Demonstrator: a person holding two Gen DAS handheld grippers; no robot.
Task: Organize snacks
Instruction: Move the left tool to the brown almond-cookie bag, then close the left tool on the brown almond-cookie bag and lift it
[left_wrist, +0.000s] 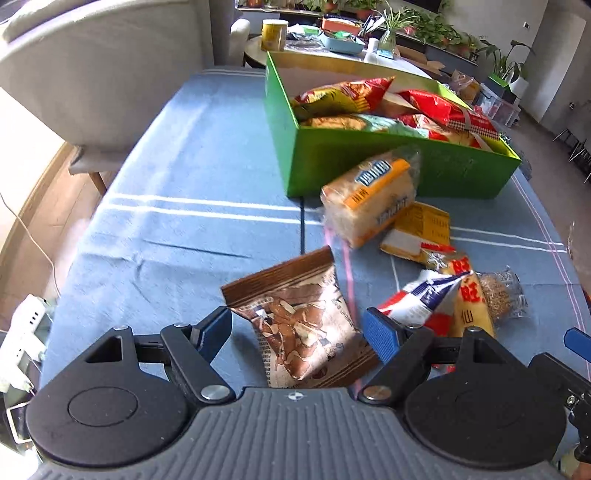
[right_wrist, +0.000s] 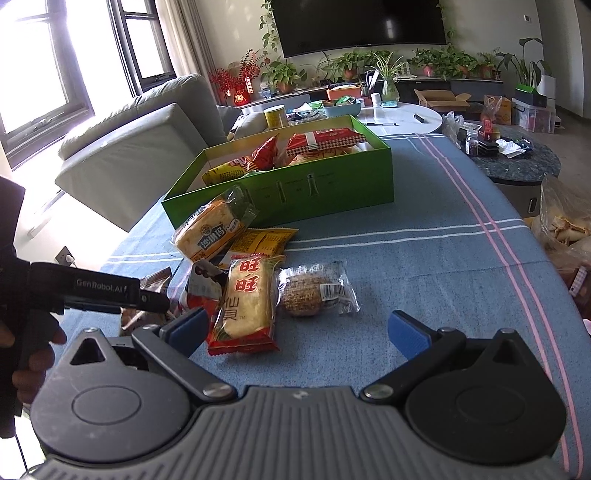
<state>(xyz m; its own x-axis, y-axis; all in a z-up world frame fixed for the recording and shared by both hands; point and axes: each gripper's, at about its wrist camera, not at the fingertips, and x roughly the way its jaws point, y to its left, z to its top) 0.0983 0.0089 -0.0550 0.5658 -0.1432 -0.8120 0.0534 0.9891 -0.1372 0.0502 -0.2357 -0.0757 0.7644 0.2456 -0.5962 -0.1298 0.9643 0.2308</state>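
Brown nut packet (left_wrist: 299, 321) lying flat on the blue striped tablecloth (left_wrist: 177, 206), between the spread, unclenched fingers of the left gripper (left_wrist: 300, 332); pad contact cannot be judged, and its near edge is cut off by the gripper body. Right gripper (right_wrist: 297, 332) likewise parted, empty, above bare cloth beside the rice-cracker packet (right_wrist: 247, 302) and sesame cake (right_wrist: 314, 293). Green box (right_wrist: 314, 184) beyond holds further snacks, partly hidden by its wall.

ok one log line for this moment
left gripper: jaws open around brown packet | right gripper: open, empty | green box: part filled
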